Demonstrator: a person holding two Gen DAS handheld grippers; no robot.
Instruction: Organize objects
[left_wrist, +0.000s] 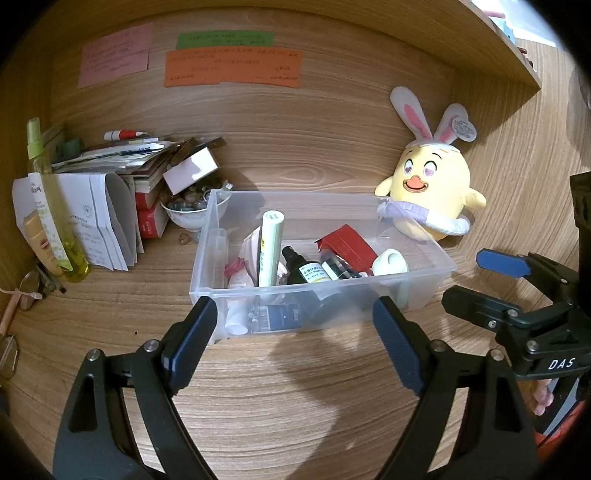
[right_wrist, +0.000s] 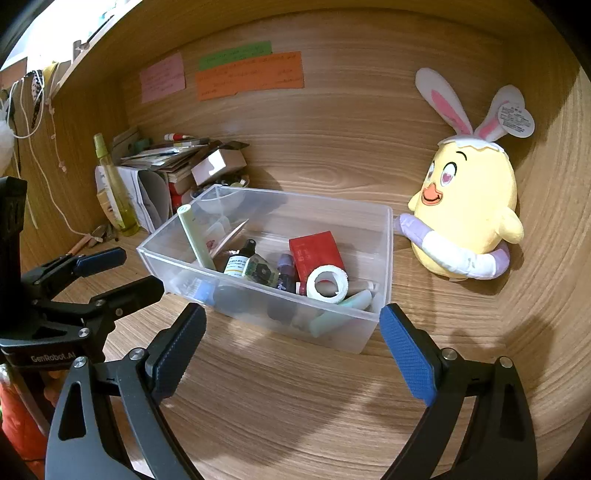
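- The clear bin (left_wrist: 424, 275) stands mid-worktop (left_wrist: 295, 387), near the back wall, with bottles and a tape roll (right_wrist: 327, 284) inside.
- Clutter fills the back left corner; a plush chick (right_wrist: 469, 206) sits just beside the bin at the back right.
- Bare wood lies open along the near edge.
- The left hand-held gripper (left_wrist: 291, 343) and the right hand-held gripper (right_wrist: 295, 350) are both spread wide before the bin, holding and touching nothing.
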